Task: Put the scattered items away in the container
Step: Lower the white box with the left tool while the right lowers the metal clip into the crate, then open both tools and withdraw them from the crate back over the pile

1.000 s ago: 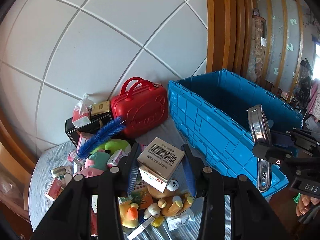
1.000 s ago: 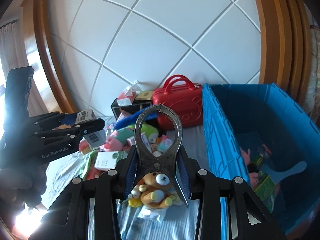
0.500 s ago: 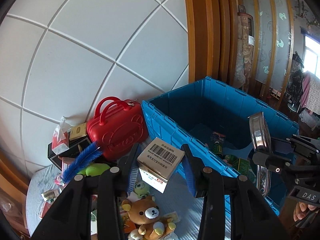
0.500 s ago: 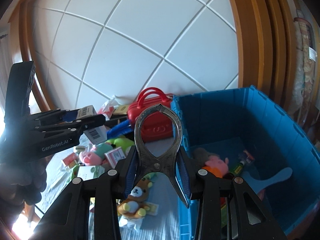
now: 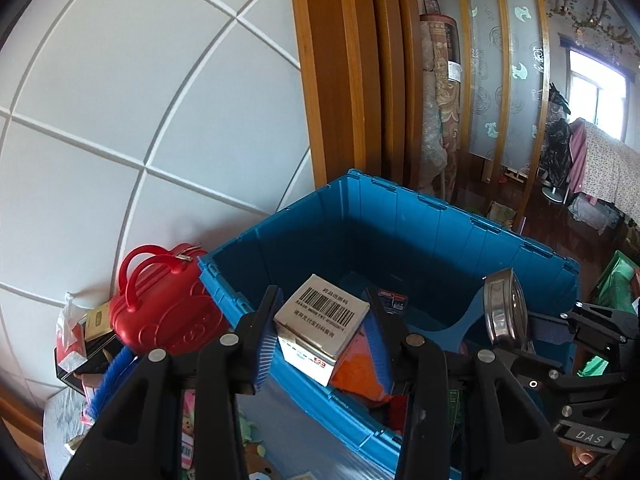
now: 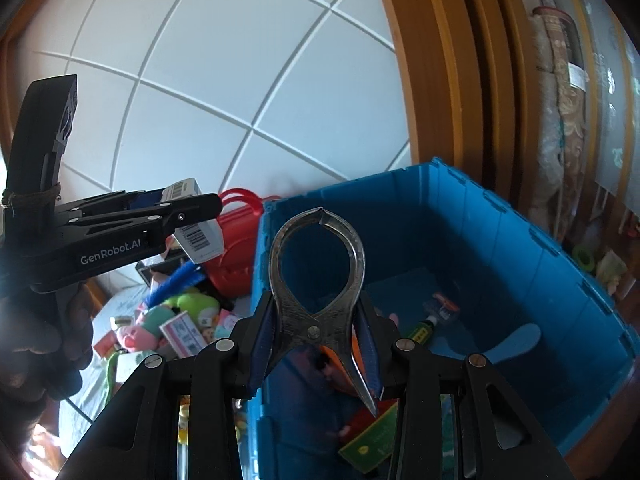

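Note:
My left gripper (image 5: 320, 332) is shut on a small white box with a barcode (image 5: 322, 322) and holds it above the near left wall of the blue crate (image 5: 400, 216). It shows from the side in the right wrist view (image 6: 192, 216). My right gripper (image 6: 316, 344) is shut on metal pincers (image 6: 316, 280), held above the crate (image 6: 500, 240). The pincers also show in the left wrist view (image 5: 502, 308). In the crate lie a pink plush, a green pack and a blue paddle (image 6: 516, 340).
A red mini suitcase (image 5: 160, 312) stands left of the crate by the white panelled wall. Left of it lie a tissue pack (image 5: 70, 340), a blue feather (image 6: 176, 280), plush toys and small boxes (image 6: 180, 328) on the table. A wooden door frame rises behind the crate.
Both grippers have moved right and forward, from above the toy pile to above the crate, each still holding its item.

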`<state>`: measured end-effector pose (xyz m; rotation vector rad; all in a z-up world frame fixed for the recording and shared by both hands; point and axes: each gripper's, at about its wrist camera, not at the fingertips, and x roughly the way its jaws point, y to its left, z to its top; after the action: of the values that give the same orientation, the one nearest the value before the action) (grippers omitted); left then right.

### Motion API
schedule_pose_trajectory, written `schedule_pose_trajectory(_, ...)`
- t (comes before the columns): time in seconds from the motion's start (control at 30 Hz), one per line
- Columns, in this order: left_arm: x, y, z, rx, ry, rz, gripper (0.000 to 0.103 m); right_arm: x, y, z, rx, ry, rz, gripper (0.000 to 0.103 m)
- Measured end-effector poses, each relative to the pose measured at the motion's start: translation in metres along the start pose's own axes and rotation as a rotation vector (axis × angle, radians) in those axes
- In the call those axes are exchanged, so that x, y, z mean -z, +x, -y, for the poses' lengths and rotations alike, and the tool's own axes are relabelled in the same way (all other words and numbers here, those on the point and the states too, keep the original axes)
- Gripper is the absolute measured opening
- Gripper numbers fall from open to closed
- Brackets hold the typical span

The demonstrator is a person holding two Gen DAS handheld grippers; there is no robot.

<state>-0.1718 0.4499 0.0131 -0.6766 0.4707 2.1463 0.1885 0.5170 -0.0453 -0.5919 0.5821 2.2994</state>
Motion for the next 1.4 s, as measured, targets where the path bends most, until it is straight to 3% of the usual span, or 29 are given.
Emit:
schedule_pose_trajectory(0.4,-0.034,0.063,0.049,0.090,0.055,-0.043,0.040,0.002,0.007,0.057,0.103,0.096,-0.019,0.038)
schedule_pose_trajectory(0.67,-0.039,0.079,0.064,0.122,0.070,-0.052,0.040,0.004,0.015,0.077,0.142,0.121,-0.039,0.038)
schedule_pose_trajectory(0.77,-0.042,0.077,0.060,0.134,0.026,-0.029,0.040,0.004,0.013,0.081,0.150,0.125,-0.031,0.039)
schedule_pose_trajectory(0.8,-0.044,0.076,0.057,0.124,0.007,-0.023,0.050,0.003,0.013,0.083,0.157,0.123,-0.025,0.047)
schedule_pose_trajectory(0.83,-0.045,0.075,0.055,0.112,-0.009,-0.021,0.082,0.003,0.013,0.084,0.166,0.120,-0.027,0.061)
schedule_pose_trajectory(0.87,-0.046,0.074,0.052,0.111,-0.022,-0.019,0.097,0.002,0.014,0.085,0.165,0.123,-0.029,0.102)
schedule_pose_trajectory(0.9,-0.047,0.073,0.049,0.110,-0.035,-0.010,0.103,0.003,0.013,0.087,0.166,0.131,-0.020,0.103)
schedule_pose_trajectory(1.13,-0.025,0.055,0.016,0.048,-0.103,-0.020,0.103,0.007,0.011,0.074,0.159,0.122,-0.021,0.103)
schedule_pose_trajectory(1.4,0.030,-0.003,-0.034,-0.099,-0.155,-0.052,0.103,0.008,0.009,0.014,0.102,0.049,-0.037,0.103)
